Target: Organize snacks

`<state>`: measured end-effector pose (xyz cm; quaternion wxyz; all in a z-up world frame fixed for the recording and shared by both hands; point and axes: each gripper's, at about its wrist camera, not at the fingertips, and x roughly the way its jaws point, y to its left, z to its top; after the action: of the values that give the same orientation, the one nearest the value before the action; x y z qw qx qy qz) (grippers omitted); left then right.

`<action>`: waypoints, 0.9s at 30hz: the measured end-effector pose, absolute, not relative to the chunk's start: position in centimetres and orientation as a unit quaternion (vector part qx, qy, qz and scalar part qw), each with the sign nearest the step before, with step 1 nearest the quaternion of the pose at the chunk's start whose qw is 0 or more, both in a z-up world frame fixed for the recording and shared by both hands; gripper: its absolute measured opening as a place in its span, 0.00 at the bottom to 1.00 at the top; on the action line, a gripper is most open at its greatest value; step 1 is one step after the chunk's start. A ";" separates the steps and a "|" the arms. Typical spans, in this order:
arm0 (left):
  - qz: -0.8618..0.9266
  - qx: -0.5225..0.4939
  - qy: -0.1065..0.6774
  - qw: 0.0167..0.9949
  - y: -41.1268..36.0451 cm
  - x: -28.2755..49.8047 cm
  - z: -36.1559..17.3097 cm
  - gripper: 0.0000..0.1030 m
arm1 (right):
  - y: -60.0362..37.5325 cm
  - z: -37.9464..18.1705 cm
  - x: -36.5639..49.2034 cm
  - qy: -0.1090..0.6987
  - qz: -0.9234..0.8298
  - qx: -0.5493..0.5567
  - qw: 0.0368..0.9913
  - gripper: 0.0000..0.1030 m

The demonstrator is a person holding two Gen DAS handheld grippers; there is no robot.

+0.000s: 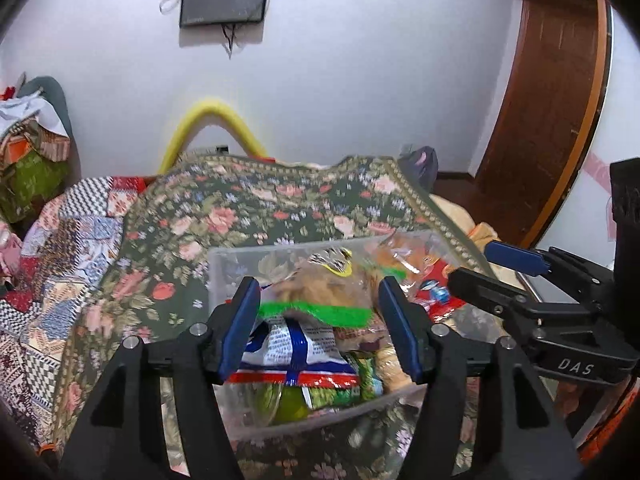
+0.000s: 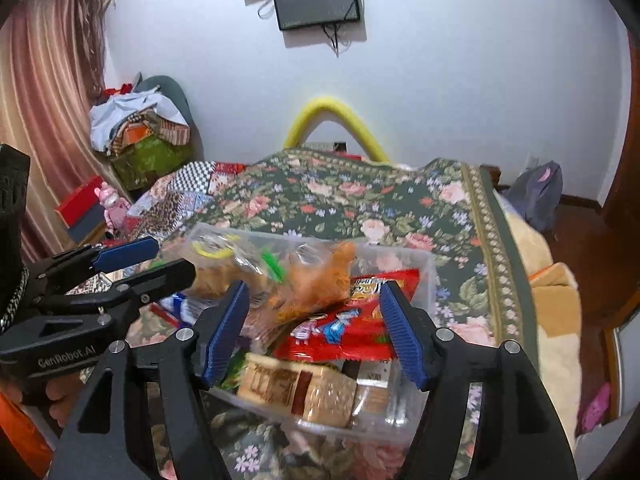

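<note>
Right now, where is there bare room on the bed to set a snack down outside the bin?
The clear plastic bin is heaped: red snack packet, wrapped crackers. Free patches lie on the floral bedspread: beyond the bin's far wall toward the yellow foam tube, and between the bin's right wall and the bedspread's patterned border.

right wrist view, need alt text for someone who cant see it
A clear plastic bin heaped with snack packets, a red packet on top, sits on a floral bedspread. The open right gripper hovers over it, empty. The left gripper is also open, at the left.
</note>
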<state>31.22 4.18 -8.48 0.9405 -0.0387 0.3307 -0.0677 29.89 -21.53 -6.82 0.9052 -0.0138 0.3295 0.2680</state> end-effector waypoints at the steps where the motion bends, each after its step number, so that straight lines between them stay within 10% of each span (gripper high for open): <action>1: -0.067 -0.037 0.324 0.943 4.1 30.5 -7.8 0.60 | -21.8 -6.3 29.3 0.324 0.267 -0.014 0.907 0.63; 14: -0.035 -0.021 0.172 0.984 2.5 15.1 3.2 0.60 | -27.0 3.6 17.3 0.205 0.262 0.018 0.943 0.69; 27: -0.029 -0.014 0.119 0.992 1.0 7.4 5.0 0.90 | -27.6 5.3 9.7 0.143 0.233 0.009 0.962 1.00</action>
<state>7.36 0.98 5.03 0.9923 -0.0144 0.1193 -0.0294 9.67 -27.58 5.35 0.9620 0.0092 0.1431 0.2325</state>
